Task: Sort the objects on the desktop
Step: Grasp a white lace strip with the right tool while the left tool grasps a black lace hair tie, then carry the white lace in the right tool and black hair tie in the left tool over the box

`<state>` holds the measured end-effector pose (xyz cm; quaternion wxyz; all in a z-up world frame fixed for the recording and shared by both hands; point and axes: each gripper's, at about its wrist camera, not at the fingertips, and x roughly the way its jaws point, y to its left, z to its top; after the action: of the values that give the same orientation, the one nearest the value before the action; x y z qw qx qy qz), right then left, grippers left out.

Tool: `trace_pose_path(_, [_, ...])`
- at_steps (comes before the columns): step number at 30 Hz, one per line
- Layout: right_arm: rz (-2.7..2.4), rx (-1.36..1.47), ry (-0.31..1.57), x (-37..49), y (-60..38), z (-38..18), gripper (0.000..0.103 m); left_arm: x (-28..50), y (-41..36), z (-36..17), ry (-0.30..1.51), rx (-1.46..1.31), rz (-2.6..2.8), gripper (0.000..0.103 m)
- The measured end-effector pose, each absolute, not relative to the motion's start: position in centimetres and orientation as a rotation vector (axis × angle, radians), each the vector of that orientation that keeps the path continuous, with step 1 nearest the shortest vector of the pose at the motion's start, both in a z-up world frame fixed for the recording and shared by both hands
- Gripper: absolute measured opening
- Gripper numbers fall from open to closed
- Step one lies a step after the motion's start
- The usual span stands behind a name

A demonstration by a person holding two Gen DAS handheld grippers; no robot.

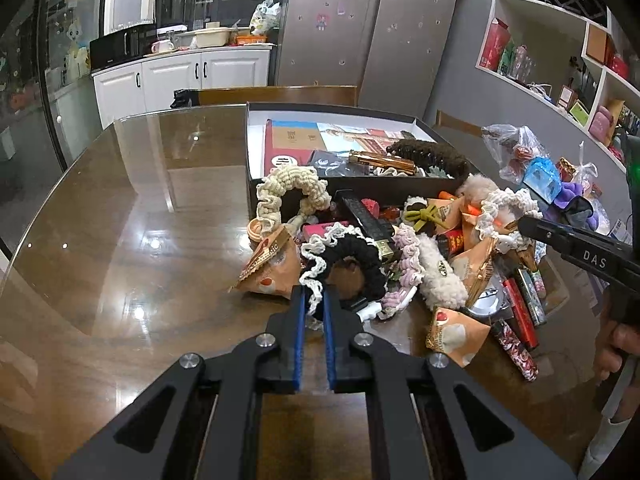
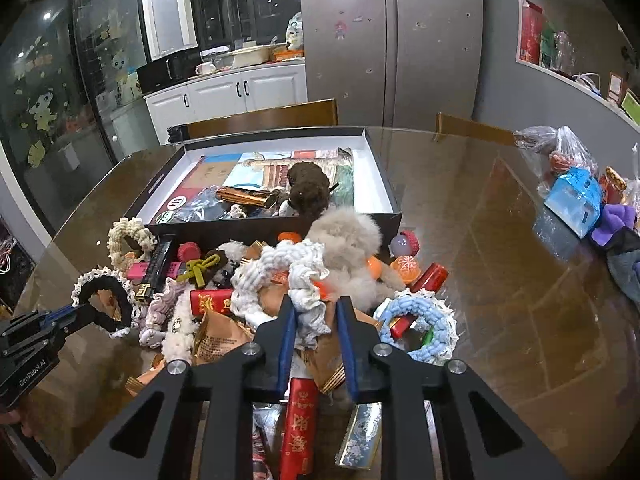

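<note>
The left gripper (image 1: pixel 314 300) has its 2 blue-padded fingers (image 1: pixel 297 320) drawn narrow and pinched on the lace edge of a black knitted scrunchie with white lace trim (image 1: pixel 352 258); the right wrist view shows the same grip from the side, the scrunchie (image 2: pixel 105 296) hanging off the fingertips at the left edge of the pile.

The right gripper (image 2: pixel 316 316) is about half open, its blue pads (image 2: pixel 287 332) on either side of a fold of a white chunky crocheted scrunchie (image 2: pixel 288 276); whether the pads actually press the fabric I cannot tell.

Around both grippers a heap of small things lies on the glossy brown glass-topped counter (image 1: pixel 140 240): a cream crocheted scrunchie (image 1: pixel 288 190), a pink ruffled scrunchie (image 1: pixel 408 256), a fluffy beige pompom (image 2: pixel 348 236), a blue and white crocheted scrunchie (image 2: pixel 420 328) just right of the right gripper, orange triangular snack packets (image 1: pixel 272 266), and a red printed rectangular box (image 2: pixel 300 420) under the right gripper.

Behind the heap, touching it, stands a shallow black cardboard box with a white inside (image 2: pixel 376 172), holding a dark brown fuzzy hair claw (image 2: pixel 308 188), a glossy gold-brown hair clip (image 2: pixel 244 196) and flat printed cards.

Well apart at the counter's right edge sit clear plastic bags of snacks (image 2: pixel 560 152).
</note>
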<state>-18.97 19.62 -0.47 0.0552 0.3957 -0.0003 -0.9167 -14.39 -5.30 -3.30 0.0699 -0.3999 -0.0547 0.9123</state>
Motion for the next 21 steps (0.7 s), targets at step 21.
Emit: trace_pose_path(21, [-2.752,1.085,0.061,-17.0,17.3,3.3,0.011,-12.7,-4.2,2.0,-0.127,-1.068,2.789,0.009])
